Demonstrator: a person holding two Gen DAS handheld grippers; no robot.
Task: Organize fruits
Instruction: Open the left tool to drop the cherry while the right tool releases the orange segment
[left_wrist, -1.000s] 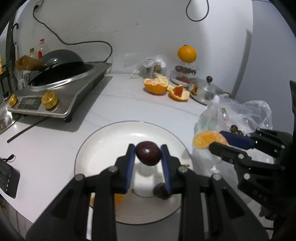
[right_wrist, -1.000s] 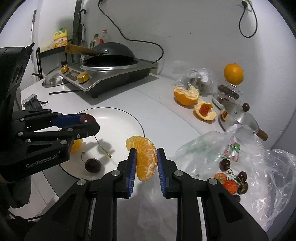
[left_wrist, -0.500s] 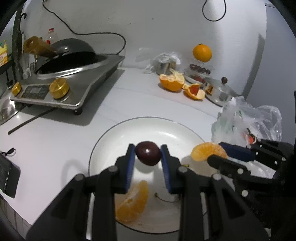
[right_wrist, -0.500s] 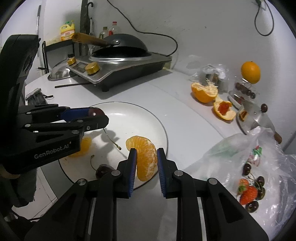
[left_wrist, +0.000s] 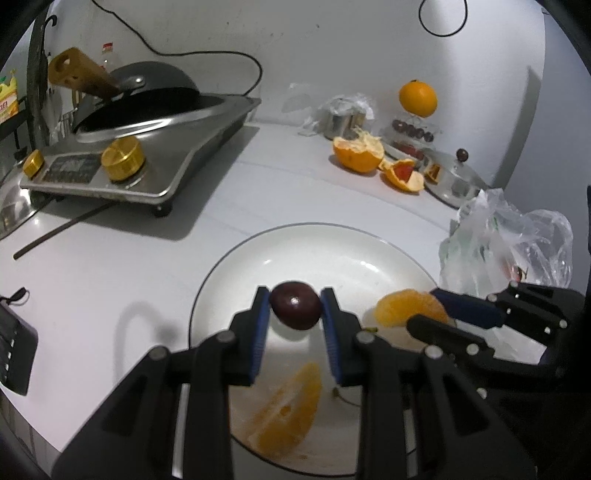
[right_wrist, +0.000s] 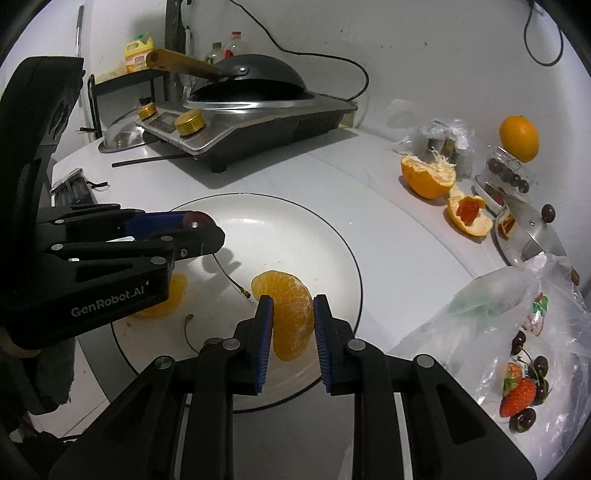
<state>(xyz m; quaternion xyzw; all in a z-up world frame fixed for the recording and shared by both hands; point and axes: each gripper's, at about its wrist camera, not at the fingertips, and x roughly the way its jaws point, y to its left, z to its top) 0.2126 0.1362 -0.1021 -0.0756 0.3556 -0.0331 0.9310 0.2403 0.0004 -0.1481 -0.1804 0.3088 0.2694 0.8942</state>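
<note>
White wall, white countertop

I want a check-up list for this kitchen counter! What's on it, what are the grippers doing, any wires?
Surface: white counter, mostly bare.
Job's things: white plate holding an orange wedge and loose stems; plastic bag of cherries and strawberries.
Clutter: orange peels, whole orange, pot lid.
Grippers: left gripper shut on a cherry; right gripper shut on a tangerine piece, both above the plate.
Cables: black cord on wall.
Surroundings: cooker with wok.
</note>
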